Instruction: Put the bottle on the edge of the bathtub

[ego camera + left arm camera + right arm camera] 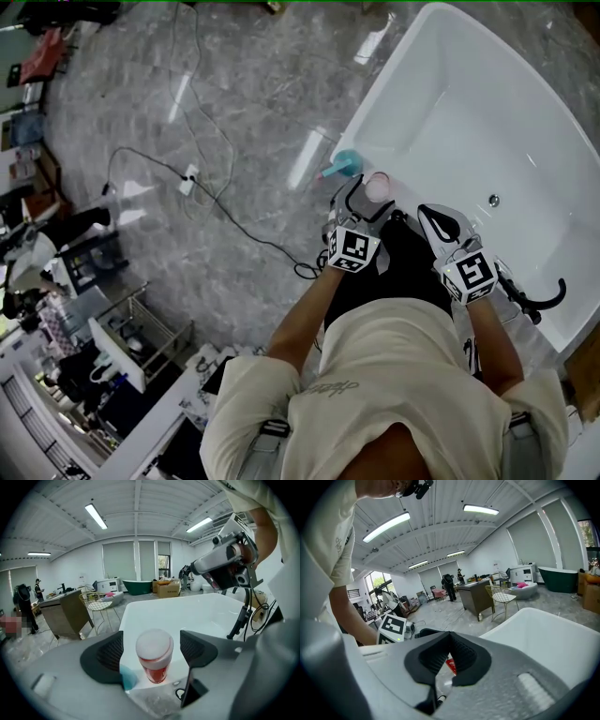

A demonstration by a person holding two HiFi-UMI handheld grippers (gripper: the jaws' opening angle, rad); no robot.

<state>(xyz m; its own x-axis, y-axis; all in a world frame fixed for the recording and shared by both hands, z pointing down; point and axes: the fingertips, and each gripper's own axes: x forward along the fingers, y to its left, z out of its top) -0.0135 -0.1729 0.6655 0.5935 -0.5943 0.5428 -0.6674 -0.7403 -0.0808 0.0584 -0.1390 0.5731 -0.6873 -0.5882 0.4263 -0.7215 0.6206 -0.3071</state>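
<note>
Surface: your bottle [154, 656], red with a pale cap, stands upright on the white rim at the near end of the bathtub [506, 112].
Beside it: a blue object [343, 165] sits on the same rim, just to the bottle's left; what it is cannot be told.
Left gripper [368, 202]: your jaws stand wide apart on either side of the bottle, with clear gaps between the pads and its sides.
Right gripper [447, 656]: your jaws are closed together with nothing between them, above the rim to the right of the bottle.
Room: a grey marble floor [234, 112] spreads left of the tub, glossy with light reflections.
Edges: the rim curves away along the tub's left side, and a black tap [539, 302] stands at the rim by your right arm.
Open room: a cable [216, 192] and power strip [189, 178] trail across the floor, and the shelving [122, 337] stands well apart at the lower left.
</note>
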